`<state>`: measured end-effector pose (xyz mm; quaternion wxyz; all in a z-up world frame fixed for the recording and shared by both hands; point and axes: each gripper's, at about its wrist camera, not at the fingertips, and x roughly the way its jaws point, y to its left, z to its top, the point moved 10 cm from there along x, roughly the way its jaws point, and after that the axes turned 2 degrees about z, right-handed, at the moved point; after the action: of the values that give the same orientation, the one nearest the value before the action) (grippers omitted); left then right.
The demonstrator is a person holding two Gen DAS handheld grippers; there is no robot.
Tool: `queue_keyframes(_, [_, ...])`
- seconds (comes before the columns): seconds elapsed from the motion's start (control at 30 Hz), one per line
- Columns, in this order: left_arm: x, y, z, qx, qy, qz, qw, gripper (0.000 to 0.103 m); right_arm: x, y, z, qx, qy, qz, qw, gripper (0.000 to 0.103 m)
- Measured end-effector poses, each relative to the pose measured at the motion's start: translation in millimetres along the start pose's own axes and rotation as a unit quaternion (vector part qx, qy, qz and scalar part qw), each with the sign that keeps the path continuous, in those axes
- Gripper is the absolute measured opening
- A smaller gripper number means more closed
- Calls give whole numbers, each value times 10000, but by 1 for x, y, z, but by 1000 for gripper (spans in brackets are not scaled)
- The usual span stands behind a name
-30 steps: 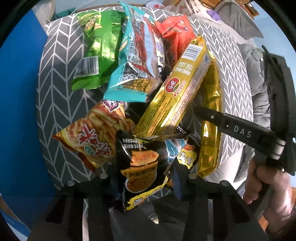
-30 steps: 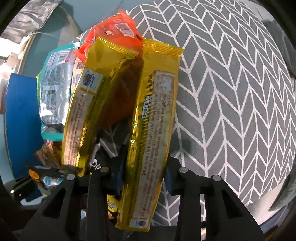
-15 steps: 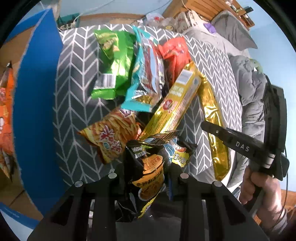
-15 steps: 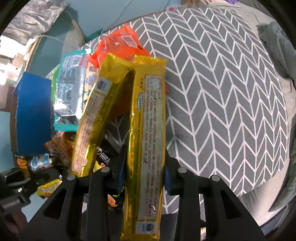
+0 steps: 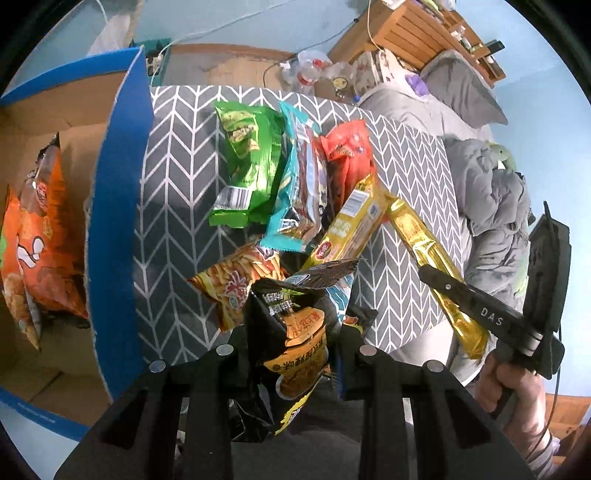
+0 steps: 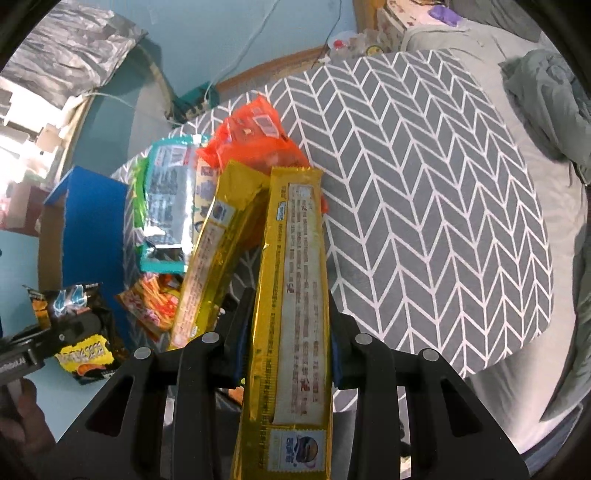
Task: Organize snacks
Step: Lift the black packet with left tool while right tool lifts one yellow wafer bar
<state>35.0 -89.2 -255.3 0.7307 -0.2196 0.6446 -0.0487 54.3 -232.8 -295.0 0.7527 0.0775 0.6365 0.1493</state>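
Observation:
My left gripper (image 5: 299, 325) is shut on a black snack bag (image 5: 295, 343) and holds it above the table's near edge. The right gripper (image 6: 290, 314) is shut on a long gold packet (image 6: 295, 258), lifted off the pile, its far end over the other snacks. On the grey chevron tablecloth (image 5: 177, 206) lie a green bag (image 5: 247, 162), a teal bag (image 5: 299, 192), a red bag (image 5: 347, 147), a second gold packet (image 5: 351, 229) and an orange patterned bag (image 5: 240, 280). The black bag (image 6: 81, 332) also shows at the lower left of the right wrist view.
A cardboard box with a blue outside (image 5: 114, 206) stands against the table's left side, with orange snack bags (image 5: 33, 240) inside. A bed with grey bedding (image 5: 491, 192) lies to the right, a wooden shelf (image 5: 417, 29) behind. A hand (image 5: 517, 384) grips the right tool.
Both grippers have risen from the table, each carrying its packet. The pile looks smaller and farther, and the open box has come into view at the left.

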Motion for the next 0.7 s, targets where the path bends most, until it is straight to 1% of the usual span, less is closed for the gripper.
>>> queue_keyframes(0.2, [-3, 3, 2, -33, -34, -19, 10000, 29, -18, -5, 1, 122, -255, -59, 9996, 32])
queue_keyframes(0.27, [-6, 3, 2, -19, -61, -26, 10000, 29, -15, 5, 7, 158, -305, -80, 9994, 32])
queue_keyframes(0.43, [-16, 3, 4, -69, -144, -39, 9999, 29, -24, 6, 7, 164, -401, -79, 9990, 32])
queue_keyframes(0.6, [-27, 6, 8, -161, -245, -96, 9995, 29, -33, 14, 14, 109, -595, -105, 9981, 32])
queue_keyframes(0.7, [-34, 8, 10, -218, -284, -131, 9993, 29, -39, 21, 19, 88, -652, -42, 9978, 32])
